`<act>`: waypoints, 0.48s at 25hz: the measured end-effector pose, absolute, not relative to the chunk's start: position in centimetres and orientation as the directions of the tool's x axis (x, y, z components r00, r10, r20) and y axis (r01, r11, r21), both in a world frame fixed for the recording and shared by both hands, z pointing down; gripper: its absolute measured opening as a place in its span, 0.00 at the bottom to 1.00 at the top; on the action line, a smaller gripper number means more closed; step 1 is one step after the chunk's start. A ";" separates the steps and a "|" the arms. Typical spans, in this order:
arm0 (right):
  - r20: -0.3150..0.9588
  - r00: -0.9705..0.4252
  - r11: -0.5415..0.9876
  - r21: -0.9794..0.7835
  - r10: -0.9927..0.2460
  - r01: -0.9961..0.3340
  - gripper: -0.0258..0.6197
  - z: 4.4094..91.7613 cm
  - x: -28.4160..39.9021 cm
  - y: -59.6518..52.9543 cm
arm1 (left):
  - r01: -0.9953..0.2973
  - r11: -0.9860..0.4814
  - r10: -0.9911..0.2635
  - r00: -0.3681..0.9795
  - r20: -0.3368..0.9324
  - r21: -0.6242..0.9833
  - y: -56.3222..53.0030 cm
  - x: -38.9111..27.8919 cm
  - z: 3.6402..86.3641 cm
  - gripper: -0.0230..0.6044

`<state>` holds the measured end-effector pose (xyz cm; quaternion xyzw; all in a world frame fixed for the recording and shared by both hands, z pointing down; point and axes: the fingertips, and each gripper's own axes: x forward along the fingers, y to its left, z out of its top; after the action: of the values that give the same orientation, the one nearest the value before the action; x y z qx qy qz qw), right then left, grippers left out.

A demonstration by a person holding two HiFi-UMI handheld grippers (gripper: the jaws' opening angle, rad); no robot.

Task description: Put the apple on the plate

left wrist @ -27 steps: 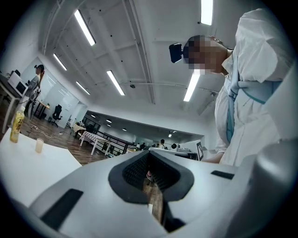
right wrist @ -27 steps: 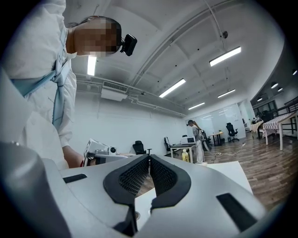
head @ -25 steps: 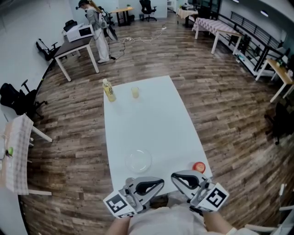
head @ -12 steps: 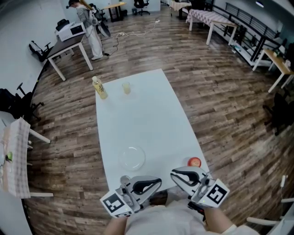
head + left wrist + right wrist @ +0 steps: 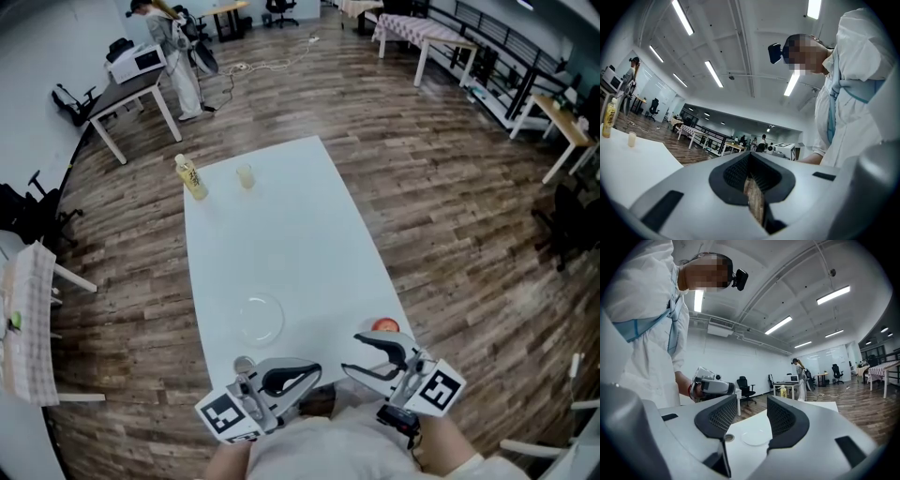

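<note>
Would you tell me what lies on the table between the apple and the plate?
Nothing: in the head view the white table is bare between the apple and the clear plate.

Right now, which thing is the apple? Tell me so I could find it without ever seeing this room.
Find the long white table in the middle of the wooden floor. Go to its near right corner: the apple sits there alone on the bare tabletop. It is the only round red thing; the plate to its left is clear and flat.
</note>
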<state>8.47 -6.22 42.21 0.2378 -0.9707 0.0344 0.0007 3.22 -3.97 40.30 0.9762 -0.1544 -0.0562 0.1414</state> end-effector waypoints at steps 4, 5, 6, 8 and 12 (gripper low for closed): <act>0.039 -0.881 0.879 -0.067 -0.471 -0.472 0.38 42.9 9.6 -6.6 | -0.284 -0.914 -0.313 0.948 -0.060 0.291 -3.9 3.6 40.3 0.04; 0.044 -0.880 0.877 -0.064 -0.473 -0.475 0.39 43.1 9.9 -6.6 | -0.284 -0.913 -0.314 0.948 -0.061 0.293 -3.8 3.7 40.3 0.04; 0.049 -0.879 0.877 -0.062 -0.475 -0.477 0.40 43.2 10.2 -6.7 | -0.285 -0.912 -0.315 0.947 -0.061 0.295 -3.8 3.9 40.3 0.04; 0.061 -0.877 0.876 -0.056 -0.476 -0.479 0.41 43.7 10.8 -6.8 | -0.288 -0.910 -0.318 0.946 -0.057 0.299 -3.8 4.2 40.4 0.04; 0.085 -0.868 0.868 -0.044 -0.490 -0.495 0.43 44.8 12.3 -7.3 | -0.290 -0.908 -0.317 0.947 -0.044 0.303 -3.7 5.0 40.9 0.04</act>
<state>12.28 -7.28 44.79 0.2549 -0.9658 0.0323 0.0356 4.97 -3.68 40.87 0.9756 -0.1556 -0.0461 0.1477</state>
